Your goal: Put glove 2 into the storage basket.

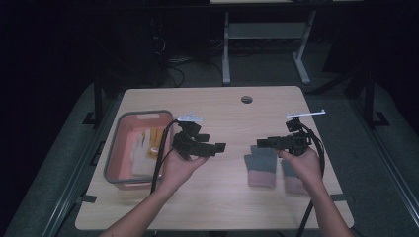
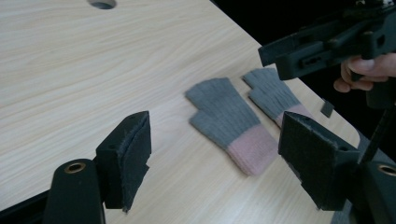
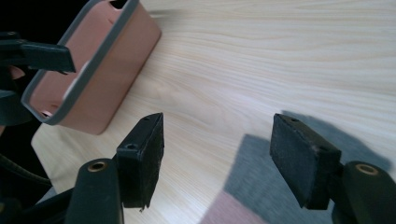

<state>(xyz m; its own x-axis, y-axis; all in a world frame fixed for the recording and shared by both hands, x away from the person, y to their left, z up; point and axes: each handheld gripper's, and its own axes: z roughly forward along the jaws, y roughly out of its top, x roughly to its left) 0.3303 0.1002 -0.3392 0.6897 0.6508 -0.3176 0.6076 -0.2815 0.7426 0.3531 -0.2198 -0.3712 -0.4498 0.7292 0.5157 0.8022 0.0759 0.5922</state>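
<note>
Two grey gloves with pink cuffs lie side by side on the table's right half, the left glove (image 1: 260, 166) (image 2: 229, 122) and the right glove (image 1: 291, 176) (image 2: 275, 94). My left gripper (image 1: 221, 147) (image 2: 215, 156) hovers above the table's middle, open and empty, pointing right toward the gloves. My right gripper (image 1: 261, 143) (image 3: 217, 158) hangs open just above the gloves, pointing left, with a grey glove (image 3: 261, 182) under its jaws. A pink bin (image 1: 139, 148) (image 3: 93, 74) with a grey rim stands at the left and holds pale cloth items (image 1: 143, 148).
The wooden table (image 1: 217, 207) has a round cable hole (image 1: 246, 99) (image 2: 102, 3) near its far edge. A desk frame (image 1: 267, 44) stands on the floor beyond. Dark floor surrounds the table on every side.
</note>
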